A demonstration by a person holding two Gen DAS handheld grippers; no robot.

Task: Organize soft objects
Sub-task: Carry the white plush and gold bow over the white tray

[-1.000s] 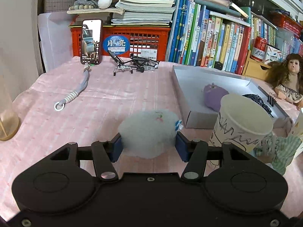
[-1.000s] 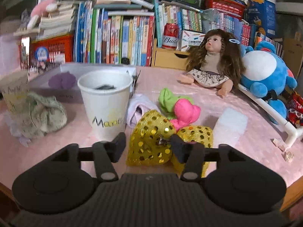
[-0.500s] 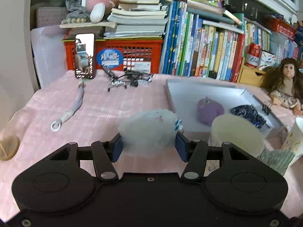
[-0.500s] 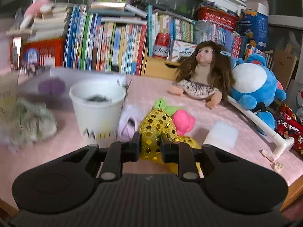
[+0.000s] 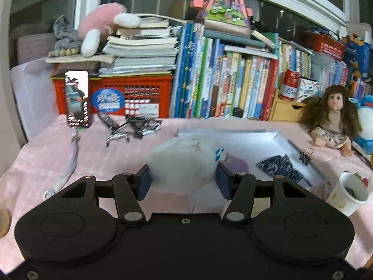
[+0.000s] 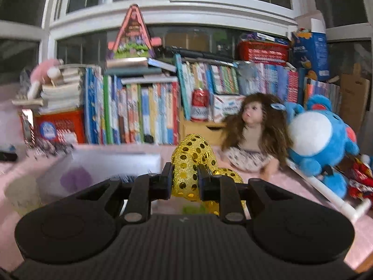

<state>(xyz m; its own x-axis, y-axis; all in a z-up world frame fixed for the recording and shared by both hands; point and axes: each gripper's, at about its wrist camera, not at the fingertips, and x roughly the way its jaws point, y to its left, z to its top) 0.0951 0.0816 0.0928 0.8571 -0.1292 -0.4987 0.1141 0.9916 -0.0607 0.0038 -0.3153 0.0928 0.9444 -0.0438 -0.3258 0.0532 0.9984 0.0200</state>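
Purple plush [image 5: 235, 165] in tray [image 5: 263, 140] (blurred)

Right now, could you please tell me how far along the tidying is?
Done: a purple soft piece and dark patterned cloth lie in the white tray. In hand: left tongs grip a white fluffy ball; right tongs grip a gold sequin bow. Left: placing both.

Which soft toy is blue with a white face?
The big blue plush beside the long-haired doll. The pink plush sits up on the stacked books.
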